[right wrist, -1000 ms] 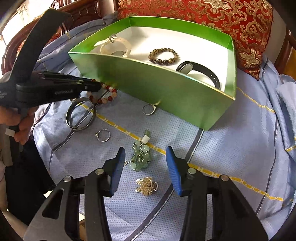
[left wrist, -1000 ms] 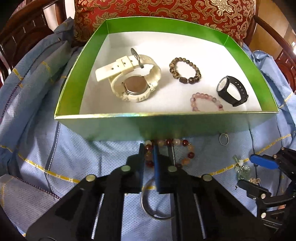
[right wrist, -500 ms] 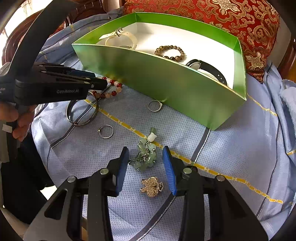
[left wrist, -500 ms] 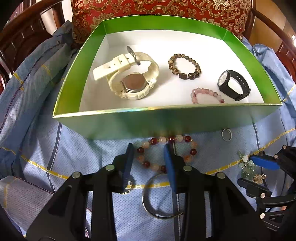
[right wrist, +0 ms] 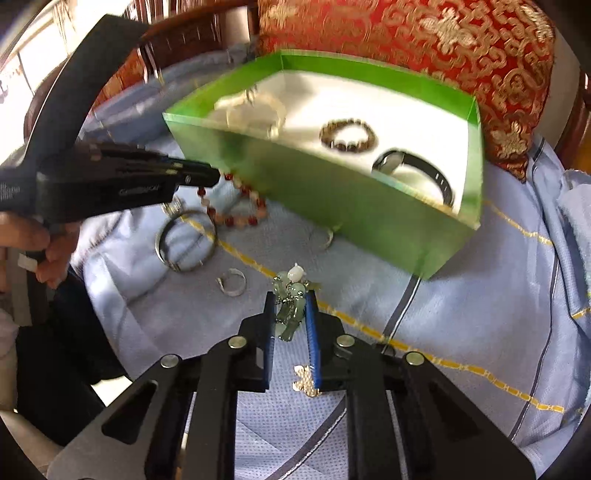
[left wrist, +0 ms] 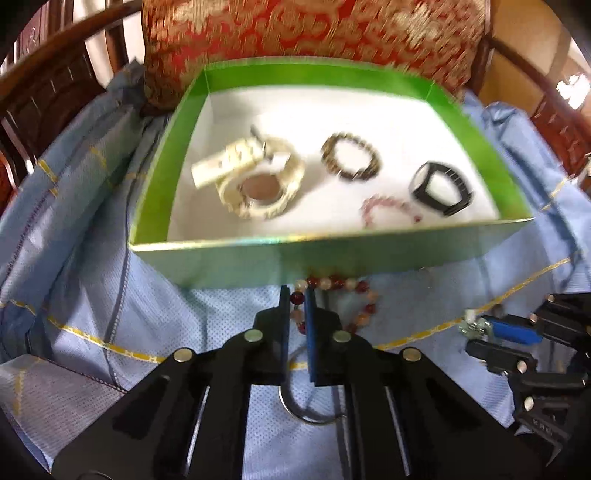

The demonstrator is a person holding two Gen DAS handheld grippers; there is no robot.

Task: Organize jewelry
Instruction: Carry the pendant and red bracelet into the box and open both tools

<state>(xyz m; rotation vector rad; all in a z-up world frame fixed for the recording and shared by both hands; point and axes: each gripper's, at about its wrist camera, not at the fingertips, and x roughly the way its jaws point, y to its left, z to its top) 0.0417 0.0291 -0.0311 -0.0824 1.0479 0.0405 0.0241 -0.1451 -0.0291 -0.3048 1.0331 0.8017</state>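
Blue cloth point(left wrist: 110, 332) — red cushion point(left wrist: 314, 33) behind

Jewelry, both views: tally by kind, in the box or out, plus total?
Watches: 2, white watch, black watch
Bead bracelets: 3, brown, pink, red-and-cream
Bangle: 1
Rings: 2
Jade pendant: 1
Gold brooch: 1
Total: 10
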